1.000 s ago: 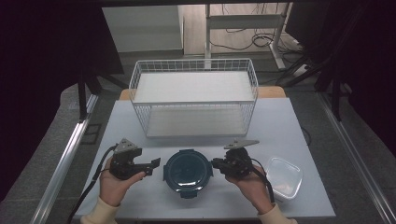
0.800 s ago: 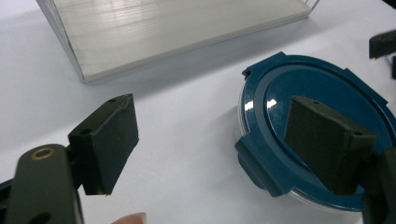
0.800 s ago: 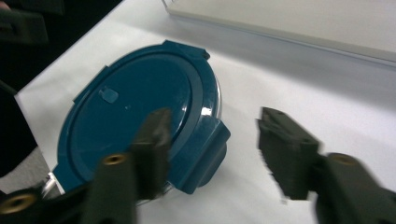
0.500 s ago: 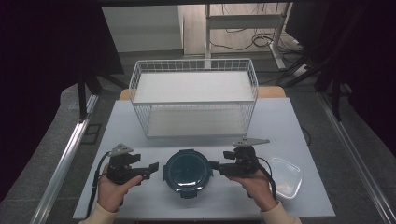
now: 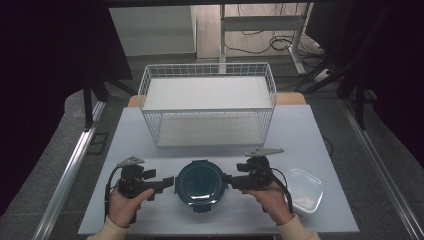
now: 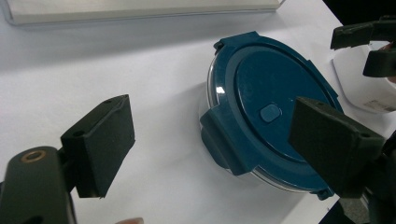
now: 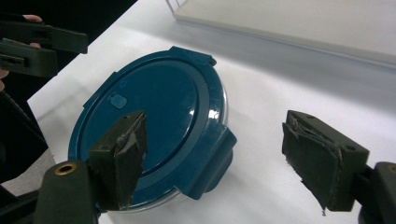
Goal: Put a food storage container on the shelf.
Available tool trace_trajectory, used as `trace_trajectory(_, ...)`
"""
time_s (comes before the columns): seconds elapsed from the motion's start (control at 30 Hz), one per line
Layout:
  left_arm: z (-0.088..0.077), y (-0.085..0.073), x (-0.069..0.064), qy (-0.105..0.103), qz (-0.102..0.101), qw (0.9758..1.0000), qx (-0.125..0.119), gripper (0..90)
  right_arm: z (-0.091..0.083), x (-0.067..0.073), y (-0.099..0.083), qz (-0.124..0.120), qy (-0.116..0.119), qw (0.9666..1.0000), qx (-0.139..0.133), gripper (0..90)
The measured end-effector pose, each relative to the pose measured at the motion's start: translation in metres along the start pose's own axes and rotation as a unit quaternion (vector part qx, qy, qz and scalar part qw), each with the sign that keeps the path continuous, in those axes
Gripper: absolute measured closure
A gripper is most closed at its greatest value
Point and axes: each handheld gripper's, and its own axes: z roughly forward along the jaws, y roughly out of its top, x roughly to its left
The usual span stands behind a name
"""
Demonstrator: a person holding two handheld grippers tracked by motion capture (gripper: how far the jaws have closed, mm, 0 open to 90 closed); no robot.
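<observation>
High view: on the tabletop (image 5: 320, 130), behind, my wire basket (image 5: 207, 107) stands empty; the lidded blue container (image 5: 200, 183) sits between my left gripper (image 5: 167, 183) and right gripper (image 5: 231, 180), both spread wide, probably flanking its side latches.

In the left gripper view a black finger (image 6: 337, 145) covers the near right rim of the blue-lidded container (image 6: 261, 88), and the clear tub (image 6: 359, 81) beyond is cut by the right edge. In the right gripper view the wire basket (image 7: 299, 18) is cropped at the top.
</observation>
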Motion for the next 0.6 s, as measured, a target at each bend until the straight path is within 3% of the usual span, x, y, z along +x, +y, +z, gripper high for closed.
trace_trajectory(0.33,0.006,-0.006,0.011,-0.012,-0.031,0.9994,0.014,13.6,0.011,0.006,0.006,0.024,0.020,0.9995,0.006,20.2)
trace_trajectory(0.6,0.018,-0.008,0.004,-0.046,-0.059,0.9970,0.022,13.9,0.027,0.009,-0.002,0.031,0.015,0.9988,0.034,16.6)
